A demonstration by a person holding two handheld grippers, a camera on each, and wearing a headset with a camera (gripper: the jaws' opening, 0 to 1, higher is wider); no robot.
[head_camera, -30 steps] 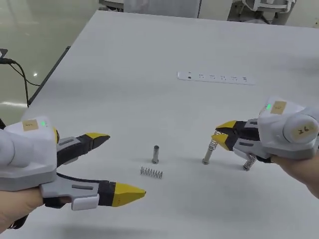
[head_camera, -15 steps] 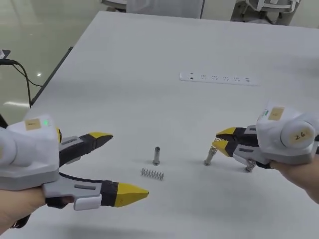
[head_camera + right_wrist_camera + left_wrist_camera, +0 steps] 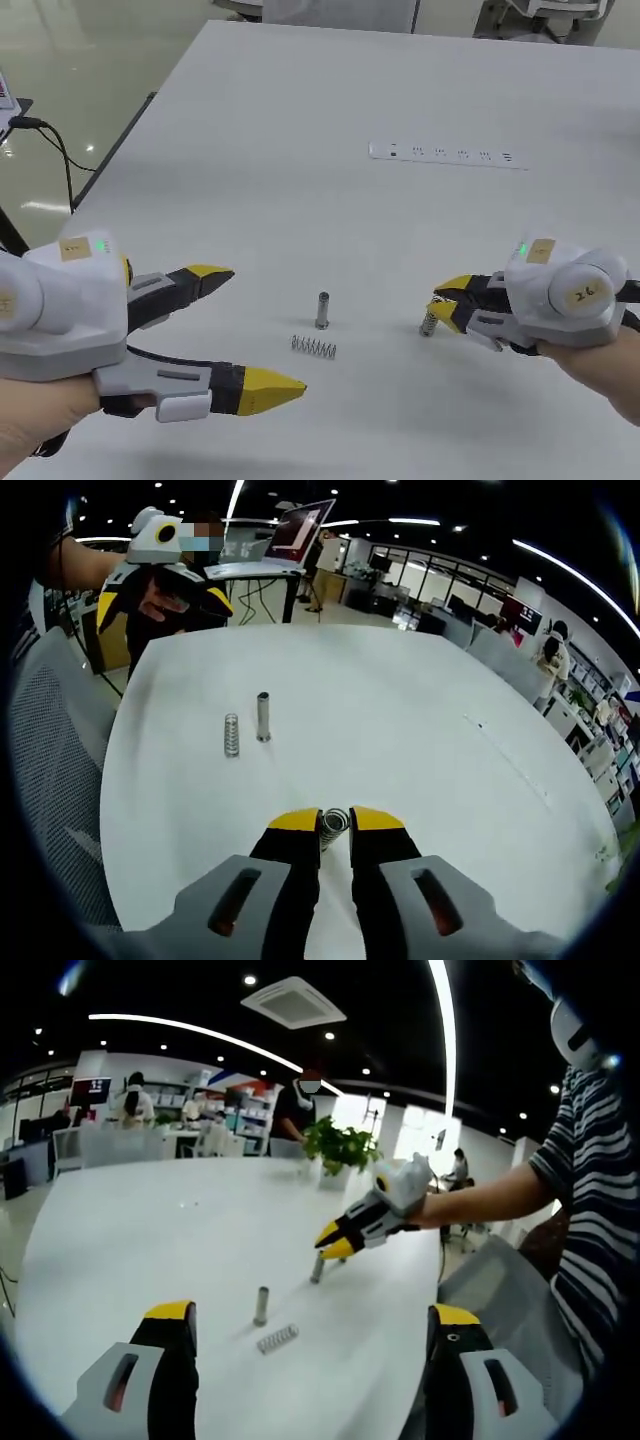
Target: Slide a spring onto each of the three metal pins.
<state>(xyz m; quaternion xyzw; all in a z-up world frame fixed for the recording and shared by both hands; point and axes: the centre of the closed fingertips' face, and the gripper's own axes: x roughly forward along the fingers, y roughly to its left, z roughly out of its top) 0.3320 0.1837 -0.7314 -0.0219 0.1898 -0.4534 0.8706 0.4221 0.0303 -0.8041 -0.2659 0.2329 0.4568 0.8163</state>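
- right gripper [image 3: 449, 299]: jaws narrow, tips pinching the fitted spring [image 3: 334, 825], which sits on a tilted pin [image 3: 425, 329] on the table [image 3: 300, 180].
- left gripper [image 3: 248, 328]: jaws wide, holding nothing, above the table's near-left area.
- bare pin [image 3: 322, 310]: upright, mid-table between the grippers.
- loose spring [image 3: 313, 347]: lying flat just in front of the bare pin, not touching it.
- power strip [image 3: 447, 154]: far side, well apart.
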